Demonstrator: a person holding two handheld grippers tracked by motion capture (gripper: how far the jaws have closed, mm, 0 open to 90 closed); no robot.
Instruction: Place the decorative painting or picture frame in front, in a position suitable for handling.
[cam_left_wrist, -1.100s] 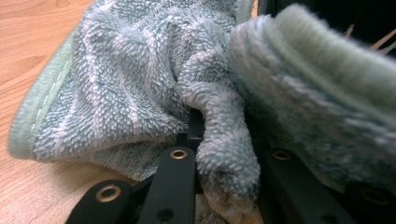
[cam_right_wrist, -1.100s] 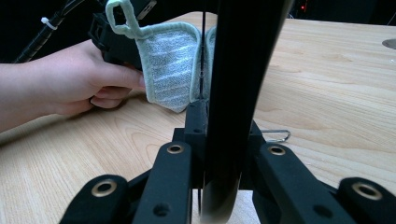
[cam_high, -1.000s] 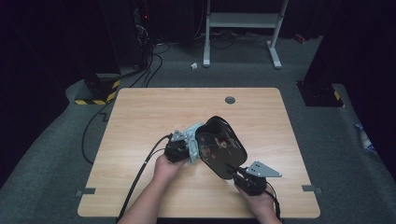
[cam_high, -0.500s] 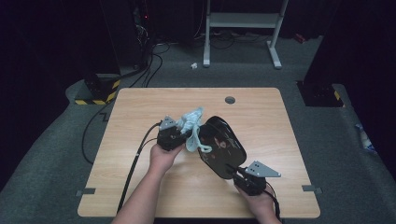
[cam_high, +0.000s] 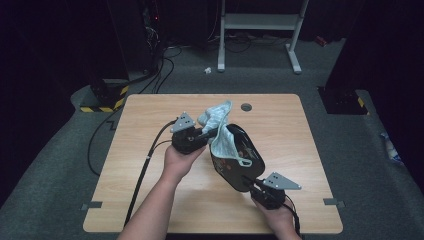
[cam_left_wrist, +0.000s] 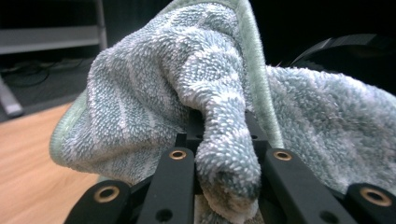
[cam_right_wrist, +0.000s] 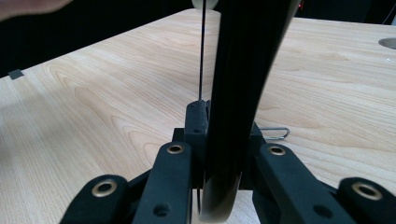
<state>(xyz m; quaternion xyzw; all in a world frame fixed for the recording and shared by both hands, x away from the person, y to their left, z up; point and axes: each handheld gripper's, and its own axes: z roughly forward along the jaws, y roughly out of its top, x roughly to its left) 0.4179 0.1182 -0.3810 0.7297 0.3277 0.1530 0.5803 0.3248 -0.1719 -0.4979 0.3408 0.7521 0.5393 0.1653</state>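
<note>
A black oval dish (cam_high: 235, 162) stands tilted on edge over the wooden table (cam_high: 145, 125). My right gripper (cam_high: 252, 186) is shut on its lower rim, and in the right gripper view the dark rim (cam_right_wrist: 243, 70) rises between my jaws (cam_right_wrist: 223, 186). A pale blue-green striped towel (cam_high: 218, 120) hangs over the dish's upper edge. My left gripper (cam_high: 212, 134) holds it raised at the dish's top left. In the left gripper view, a fold of towel (cam_left_wrist: 187, 84) is pinched in my jaws (cam_left_wrist: 227, 186) and the dish's edge (cam_left_wrist: 345, 46) shows behind it.
A round cable hole (cam_high: 246, 106) sits near the table's far edge. The left gripper's cable (cam_high: 145, 167) trails back over the table's near left. Beyond the table are floor cables (cam_high: 165, 55), a white stand (cam_high: 260, 22) and a yellow-black striped block (cam_high: 102, 102).
My left gripper has risen with the towel, from the dish's face up to its top edge. The right gripper and the dish have stayed put.
</note>
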